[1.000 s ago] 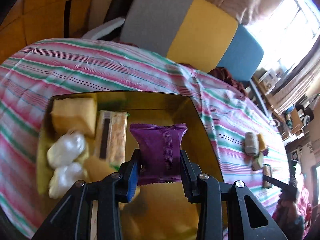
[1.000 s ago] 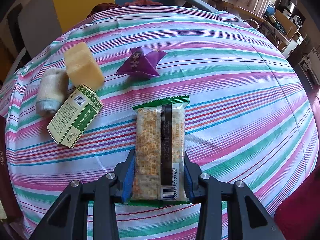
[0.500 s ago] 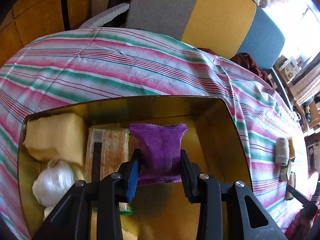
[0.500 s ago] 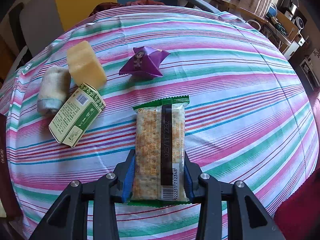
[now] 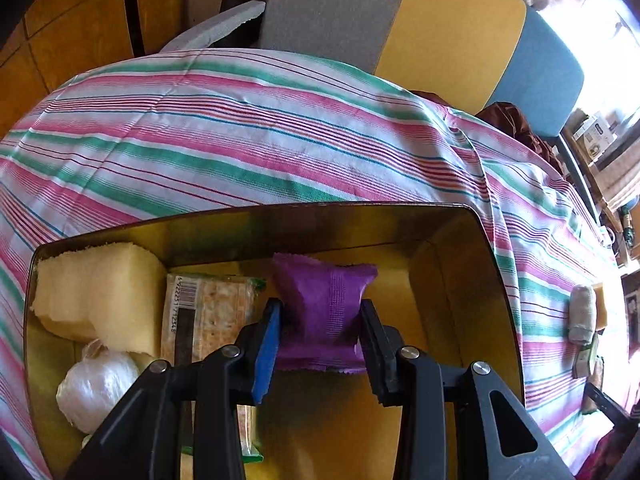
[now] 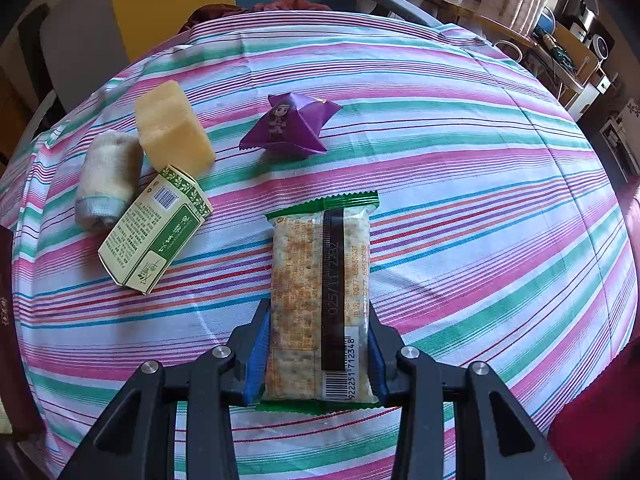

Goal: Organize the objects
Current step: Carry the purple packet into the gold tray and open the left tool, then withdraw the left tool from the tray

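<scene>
My left gripper (image 5: 320,314) is shut on a purple snack packet (image 5: 326,300) and holds it low inside a gold tin (image 5: 460,216), near the middle of the tin. In the tin's left part lie a yellow sponge (image 5: 96,292), a cracker packet (image 5: 212,312) and a white bag (image 5: 96,384). My right gripper (image 6: 318,344) is shut on the near end of another cracker packet (image 6: 320,276), above the striped tablecloth (image 6: 460,184).
On the cloth beyond the right gripper lie a second purple packet (image 6: 292,126), a yellow sponge block (image 6: 172,128), a rolled white cloth (image 6: 106,180) and a green-and-white box (image 6: 156,228). A grey, yellow and blue chair back (image 5: 420,20) stands behind the table.
The left gripper has sunk and moved forward into the tin with the purple packet still in it. The right gripper and its cracker packet have not moved.
</scene>
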`<action>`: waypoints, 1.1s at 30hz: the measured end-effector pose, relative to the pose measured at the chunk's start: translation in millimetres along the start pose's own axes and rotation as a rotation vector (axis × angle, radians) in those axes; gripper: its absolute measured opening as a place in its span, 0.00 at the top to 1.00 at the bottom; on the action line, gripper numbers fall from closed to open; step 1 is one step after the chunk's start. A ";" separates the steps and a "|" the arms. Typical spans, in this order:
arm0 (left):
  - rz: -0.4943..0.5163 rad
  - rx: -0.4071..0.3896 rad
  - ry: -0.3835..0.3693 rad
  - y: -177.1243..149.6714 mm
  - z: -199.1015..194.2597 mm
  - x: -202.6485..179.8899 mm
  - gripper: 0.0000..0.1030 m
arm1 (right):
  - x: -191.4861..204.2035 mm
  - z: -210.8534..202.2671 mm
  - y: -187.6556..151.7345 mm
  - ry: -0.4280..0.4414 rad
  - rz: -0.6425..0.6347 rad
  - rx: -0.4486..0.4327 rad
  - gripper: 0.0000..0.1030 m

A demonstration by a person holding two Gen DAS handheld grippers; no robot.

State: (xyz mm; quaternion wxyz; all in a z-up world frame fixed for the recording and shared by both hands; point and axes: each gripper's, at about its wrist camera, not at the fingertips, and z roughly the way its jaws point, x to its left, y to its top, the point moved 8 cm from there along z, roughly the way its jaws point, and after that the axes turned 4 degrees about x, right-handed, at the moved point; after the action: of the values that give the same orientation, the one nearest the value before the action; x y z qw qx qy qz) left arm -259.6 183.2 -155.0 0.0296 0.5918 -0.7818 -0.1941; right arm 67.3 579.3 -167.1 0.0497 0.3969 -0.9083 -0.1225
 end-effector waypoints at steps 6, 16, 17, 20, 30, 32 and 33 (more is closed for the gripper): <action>0.017 -0.036 0.001 0.1 -11.0 -1.2 0.59 | 0.1 0.8 -0.3 -0.001 0.000 0.000 0.60; 0.079 -0.217 0.043 -31.2 -80.0 -2.6 0.48 | -5.4 -1.4 0.4 -0.011 -0.010 -0.002 0.60; 0.084 -0.237 0.045 -37.8 -88.5 -2.2 0.47 | -6.4 -1.7 0.5 -0.013 -0.011 -0.002 0.60; 0.098 -0.280 0.072 -55.1 -107.4 -2.4 0.44 | -10.4 -2.7 0.8 -0.015 -0.013 -0.004 0.60; 0.122 -0.342 0.094 -110.3 -141.6 0.6 0.38 | -30.2 -5.9 2.7 -0.016 -0.013 -0.007 0.60; 0.118 -0.340 0.088 -116.4 -142.3 1.2 0.37 | -35.2 -6.5 3.2 -0.015 -0.011 -0.007 0.60; 0.116 -0.339 0.086 -119.3 -142.7 1.2 0.37 | -38.0 -6.7 3.6 -0.014 -0.011 -0.007 0.60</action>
State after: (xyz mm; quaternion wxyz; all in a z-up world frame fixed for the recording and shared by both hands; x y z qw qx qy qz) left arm -111.6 117.0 -64.0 0.1732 0.5401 -0.7687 -0.2956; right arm 91.9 608.3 -159.4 0.0439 0.4007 -0.9061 -0.1286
